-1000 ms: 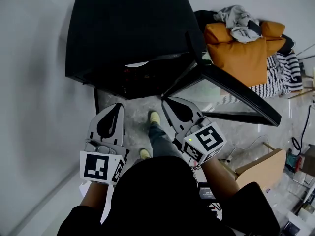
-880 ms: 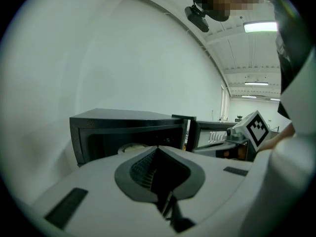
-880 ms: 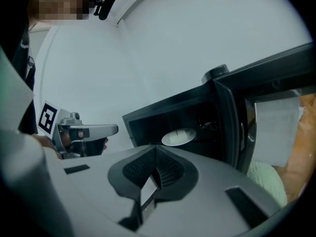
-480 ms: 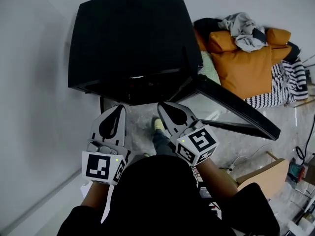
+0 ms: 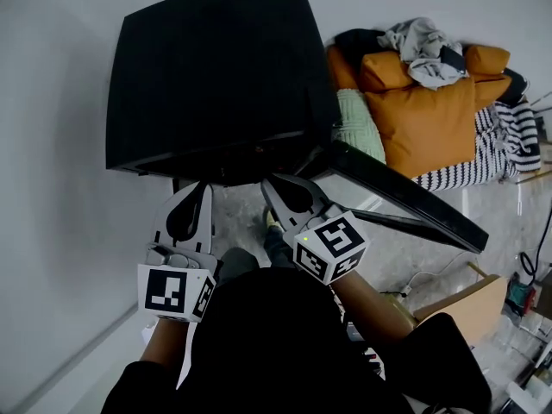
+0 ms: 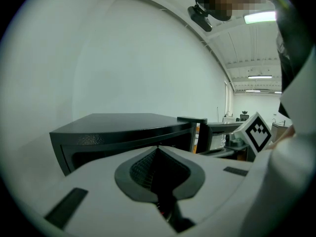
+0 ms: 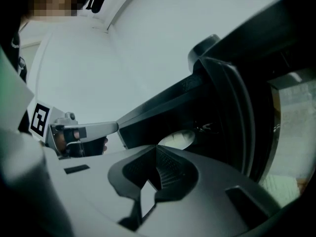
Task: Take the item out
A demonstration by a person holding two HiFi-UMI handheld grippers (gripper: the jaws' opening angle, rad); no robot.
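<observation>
A black box-like cabinet (image 5: 216, 67) stands against the wall with its glass door (image 5: 405, 197) swung open to the right. In the right gripper view a pale, plate-like item (image 7: 180, 138) lies inside the dark opening; the head view hides it under the cabinet's top. My left gripper (image 5: 200, 188) is shut and empty, just below the cabinet's front edge, left of the opening. My right gripper (image 5: 269, 185) is shut with nothing in it, its tip at the opening beside the door's hinge. The left gripper view shows the cabinet (image 6: 123, 127) just beyond the closed left gripper (image 6: 158, 148).
Orange cushions (image 5: 427, 102) with grey clothes (image 5: 423, 41), a green cushion (image 5: 358, 128) and striped cloth (image 5: 504, 136) lie right of the door. A cardboard box (image 5: 457, 304) stands at lower right. A white wall (image 5: 52, 145) runs along the left. The person's shoe (image 5: 272, 219) is under the opening.
Both grippers have come closer to the cabinet's front. The right gripper moved left and forward to the opening's edge. The pale item is now hidden in the head view.
</observation>
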